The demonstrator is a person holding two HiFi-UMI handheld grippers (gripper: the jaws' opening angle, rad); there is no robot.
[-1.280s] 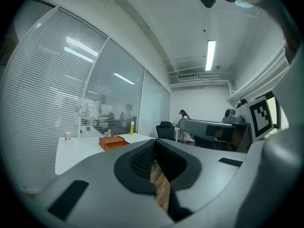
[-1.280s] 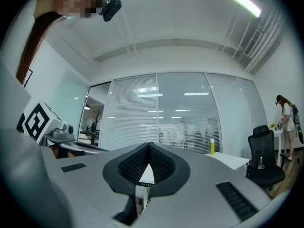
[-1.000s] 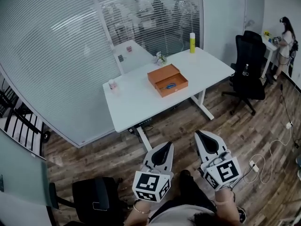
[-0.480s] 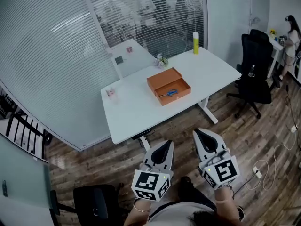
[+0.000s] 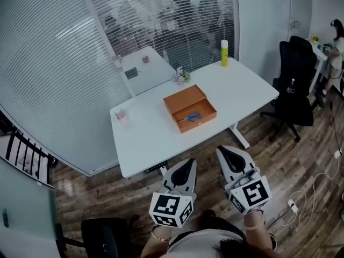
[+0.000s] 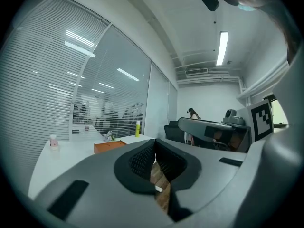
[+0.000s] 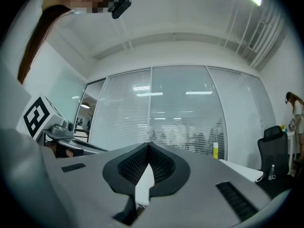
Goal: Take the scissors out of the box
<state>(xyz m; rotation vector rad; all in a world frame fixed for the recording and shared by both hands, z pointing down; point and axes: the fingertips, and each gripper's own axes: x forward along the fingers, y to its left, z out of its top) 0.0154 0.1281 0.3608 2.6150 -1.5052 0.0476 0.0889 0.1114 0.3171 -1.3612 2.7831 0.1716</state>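
An open orange box (image 5: 190, 108) sits on the white table (image 5: 156, 138), with blue-handled scissors (image 5: 191, 117) lying inside it. The box's side also shows low in the left gripper view as an orange box (image 6: 109, 146). Both grippers are held level over the wood floor, short of the table's near edge. My left gripper (image 5: 187, 166) has its jaw tips together with nothing between them. My right gripper (image 5: 224, 152) is shut and empty too, its tips meeting in the right gripper view (image 7: 148, 145).
A yellow bottle (image 5: 224, 53) stands at the table's far right corner, a small flower bunch (image 5: 179, 77) behind the box, a small pink-capped jar (image 5: 121, 114) at the left. Black office chairs (image 5: 297, 85) stand right of the table and another chair (image 5: 105, 240) at lower left. Glass walls with blinds behind.
The table and box have come nearer and lower in the head view as both grippers advanced toward them together. Both stay shut.
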